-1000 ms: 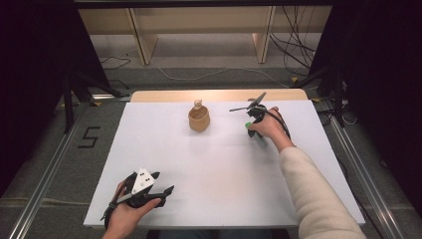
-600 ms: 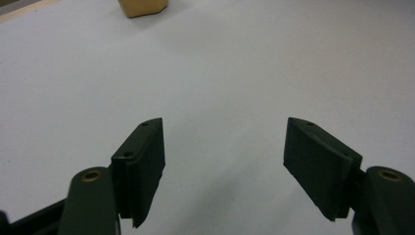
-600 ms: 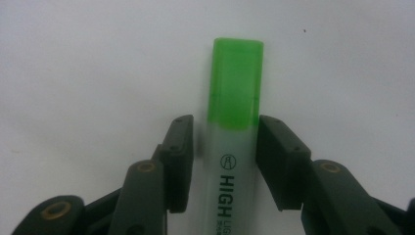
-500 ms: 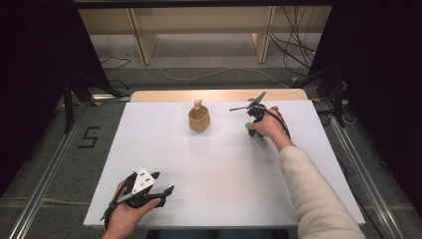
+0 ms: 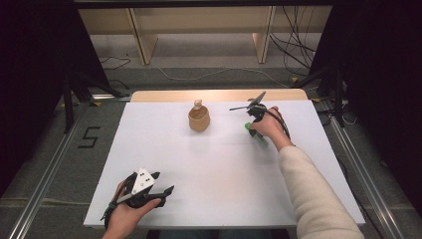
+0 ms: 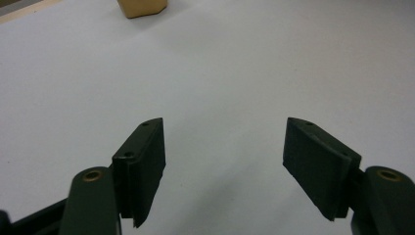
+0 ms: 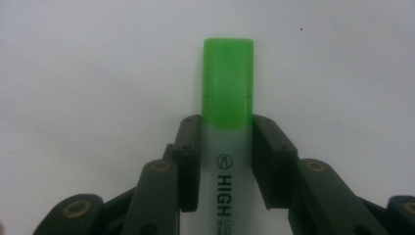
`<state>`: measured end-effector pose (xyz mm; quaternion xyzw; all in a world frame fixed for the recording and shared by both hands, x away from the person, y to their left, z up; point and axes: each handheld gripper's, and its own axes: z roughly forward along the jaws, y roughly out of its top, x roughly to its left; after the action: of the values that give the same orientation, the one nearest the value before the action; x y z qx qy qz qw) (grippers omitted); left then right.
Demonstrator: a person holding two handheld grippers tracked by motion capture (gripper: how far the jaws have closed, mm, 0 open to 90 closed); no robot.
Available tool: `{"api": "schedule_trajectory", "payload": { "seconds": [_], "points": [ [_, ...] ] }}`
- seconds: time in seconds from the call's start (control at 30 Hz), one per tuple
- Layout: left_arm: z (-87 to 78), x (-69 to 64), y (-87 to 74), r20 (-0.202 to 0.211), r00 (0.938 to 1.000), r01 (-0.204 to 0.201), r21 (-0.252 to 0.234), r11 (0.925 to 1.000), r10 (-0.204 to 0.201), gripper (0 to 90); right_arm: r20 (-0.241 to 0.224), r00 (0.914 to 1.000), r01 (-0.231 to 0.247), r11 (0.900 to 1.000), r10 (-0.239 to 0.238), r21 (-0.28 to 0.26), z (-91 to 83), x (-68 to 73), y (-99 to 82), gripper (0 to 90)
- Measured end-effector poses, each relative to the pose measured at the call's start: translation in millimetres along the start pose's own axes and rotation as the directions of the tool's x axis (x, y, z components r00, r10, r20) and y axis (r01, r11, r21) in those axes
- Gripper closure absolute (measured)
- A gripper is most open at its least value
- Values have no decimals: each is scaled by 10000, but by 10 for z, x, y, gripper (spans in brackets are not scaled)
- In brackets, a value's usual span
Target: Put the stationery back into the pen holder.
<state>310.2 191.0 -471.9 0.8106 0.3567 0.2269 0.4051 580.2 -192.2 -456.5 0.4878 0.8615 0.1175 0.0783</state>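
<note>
My right tongs (image 7: pixel 226 161) had just been closing on the green highlighter (image 7: pixel 228 98), and the pads (image 7: pixel 191 161) sat tight on both sides of its white body, right below the green cap, so I'd call it gripped. The pen lay flat on the white table (image 5: pixel 219 179), over on the right side toward the far end, under my right hand (image 5: pixel 266 127). My left tongs (image 6: pixel 222 161) were open w/ nothing between them, resting low near the front left corner. What could go wrong: the pen body looked smooth & round-ish, so if I lifted fast it might slip or swing down by the heavy end, bc I held it near the cap, not the middle. The cap could maybe pop if I squeezed there. The small tan cup (image 5: pixel 199 118) w/ sth sticking out stood near, to the left of my right hand; a wide swing that way could tip it. The far edge and right edge were close to that hand, so a drop there might roll off. Lots of bare room in the middle & front.
</note>
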Motion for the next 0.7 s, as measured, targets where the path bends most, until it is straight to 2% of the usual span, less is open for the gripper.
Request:
{"api": "schedule_trajectory", "payload": {
  "seconds": [0.3, 0.5, 0.7],
  "points": [
    [0, 1, -1, 2, 10000, 9, -3, 10000, -9, 322, -25, 9999, -134, 9997, 133, -203, -24, -11, -19, 669],
    [2, -3, -1, -17, 10000, 61, -49, 10000, -61, 322, -113, 9995, -316, 9969, 309, -723, -101, -10, -54, 669],
    [0, -3, -2, -44, 10000, 78, -65, 9999, -78, 322, -354, 9982, -529, 9855, 478, -1611, -199, 28, -115, 669]
  ]
}}
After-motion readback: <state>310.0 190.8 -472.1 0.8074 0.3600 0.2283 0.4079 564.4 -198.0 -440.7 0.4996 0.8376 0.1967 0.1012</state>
